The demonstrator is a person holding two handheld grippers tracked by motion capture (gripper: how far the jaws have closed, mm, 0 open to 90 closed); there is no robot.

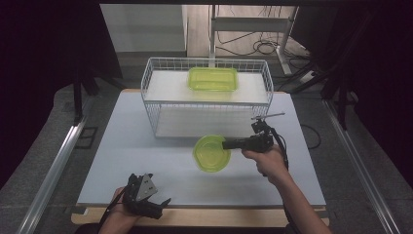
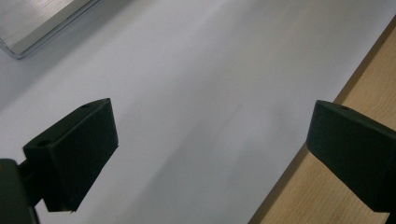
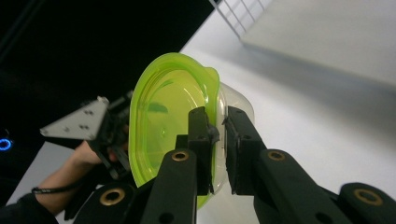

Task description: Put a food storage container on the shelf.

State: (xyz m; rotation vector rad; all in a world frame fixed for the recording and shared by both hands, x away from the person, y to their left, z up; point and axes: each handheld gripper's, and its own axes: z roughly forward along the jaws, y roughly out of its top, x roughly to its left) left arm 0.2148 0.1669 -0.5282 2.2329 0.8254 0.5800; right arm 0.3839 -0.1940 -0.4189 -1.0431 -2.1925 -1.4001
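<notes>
The white wire-mesh basket point(image 1: 207, 100) is standing just beyond the round translucent green plastic bowl point(image 1: 211, 152), which the right gripper point(image 1: 227, 144) is clamping by its rim above the table; the left gripper point(image 1: 157, 204) is idling, jaws apart

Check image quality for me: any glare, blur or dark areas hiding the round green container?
High view: even light, dark surround, round green container clearly visible. Right gripper view: container sharp, translucent, backdrop black at left. Left gripper view: soft shadow on the white table, jaws slightly blurred.
</notes>
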